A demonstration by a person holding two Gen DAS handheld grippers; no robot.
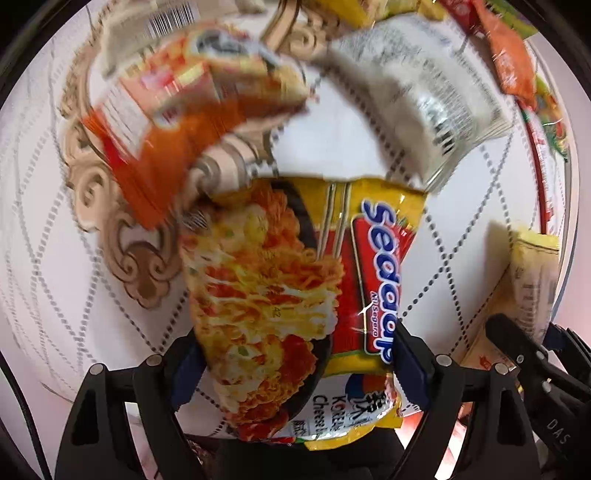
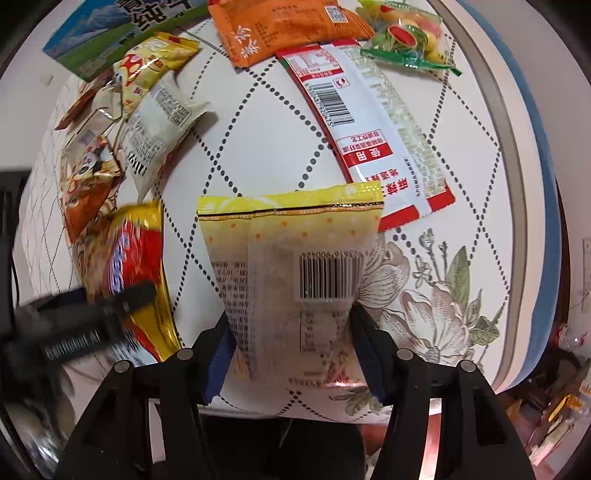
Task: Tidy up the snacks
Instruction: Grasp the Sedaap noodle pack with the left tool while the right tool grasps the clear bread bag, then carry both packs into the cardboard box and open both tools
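My left gripper (image 1: 295, 373) is shut on a yellow and red Sedaap noodle packet (image 1: 291, 295), held above the table; the packet also shows blurred in the right wrist view (image 2: 129, 266). My right gripper (image 2: 291, 354) is shut on a pale yellow snack packet with a barcode (image 2: 291, 258), which also shows in the left wrist view (image 1: 532, 280). Under the left gripper lie a blurred orange packet (image 1: 166, 122) and a white packet (image 1: 417, 96).
The white patterned tablecloth (image 2: 258, 122) carries a long red and white packet (image 2: 365, 122), an orange packet (image 2: 280, 29), a candy bag (image 2: 406, 37), a blue-green carton (image 2: 122, 29) and several small packets (image 2: 155, 107). The table edge (image 2: 517, 184) curves at right.
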